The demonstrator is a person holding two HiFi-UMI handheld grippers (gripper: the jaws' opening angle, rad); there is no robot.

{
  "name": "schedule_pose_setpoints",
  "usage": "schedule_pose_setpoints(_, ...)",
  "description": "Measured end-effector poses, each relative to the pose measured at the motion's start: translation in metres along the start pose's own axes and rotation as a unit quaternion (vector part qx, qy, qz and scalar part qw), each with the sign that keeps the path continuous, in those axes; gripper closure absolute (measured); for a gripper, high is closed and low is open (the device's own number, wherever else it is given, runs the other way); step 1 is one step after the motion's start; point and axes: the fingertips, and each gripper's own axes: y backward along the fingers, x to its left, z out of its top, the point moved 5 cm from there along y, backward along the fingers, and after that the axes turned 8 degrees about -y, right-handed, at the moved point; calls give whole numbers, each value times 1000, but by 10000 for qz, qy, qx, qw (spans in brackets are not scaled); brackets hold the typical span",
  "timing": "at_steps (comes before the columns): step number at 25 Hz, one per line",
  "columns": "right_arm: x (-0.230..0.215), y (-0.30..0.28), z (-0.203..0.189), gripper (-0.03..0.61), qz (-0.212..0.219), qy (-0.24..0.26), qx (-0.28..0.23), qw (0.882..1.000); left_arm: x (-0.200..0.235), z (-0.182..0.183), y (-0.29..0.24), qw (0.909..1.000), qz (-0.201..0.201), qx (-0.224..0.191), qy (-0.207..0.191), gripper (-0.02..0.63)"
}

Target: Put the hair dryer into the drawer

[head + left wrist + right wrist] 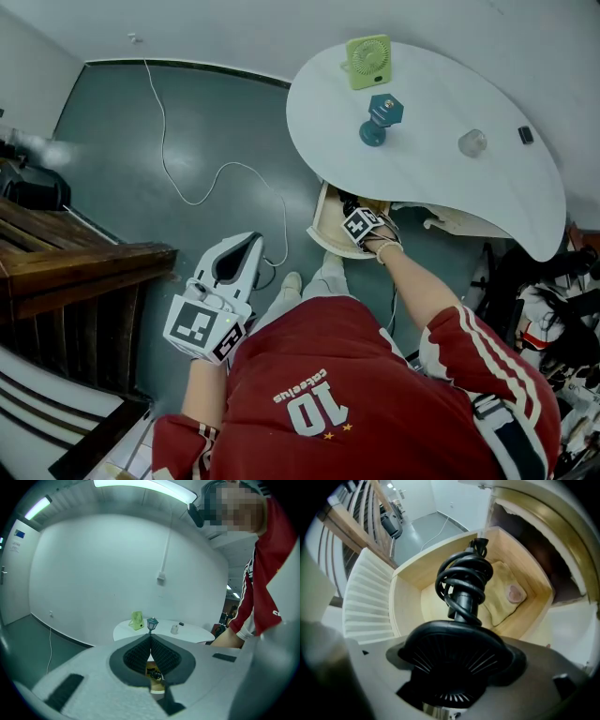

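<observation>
Currently, the right gripper [454, 672] clenches the black hair dryer [461, 606], its handle pointing into the open drawer [412, 573] beneath the table's [450, 197] edge. The left gripper's [150, 641] jaws are pressed together, empty.

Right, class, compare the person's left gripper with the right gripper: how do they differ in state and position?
The left gripper has its jaws shut on nothing; the right gripper is clamped on the black hair dryer. The left gripper hangs over the floor, away from the table; the right gripper is at the open drawer under it. Both carry a cube with square markers.
</observation>
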Motion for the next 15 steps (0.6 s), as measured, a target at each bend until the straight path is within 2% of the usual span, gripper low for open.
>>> schedule_pose_setpoints(5, 6, -5, 2, 172, 46, 102, 216, 9997, 4, 0, 6, 10000, 46, 22, -4, 614)
schedule_pose_setpoints(8, 9, -6, 7, 179, 169, -68, 127, 9998, 6, -1, 8, 10000, 46, 27, 11, 614)
schedule_pose_setpoints(15, 14, 5, 15, 196, 194, 77, -6, 9998, 12, -1, 11, 10000, -38, -40, 12, 614)
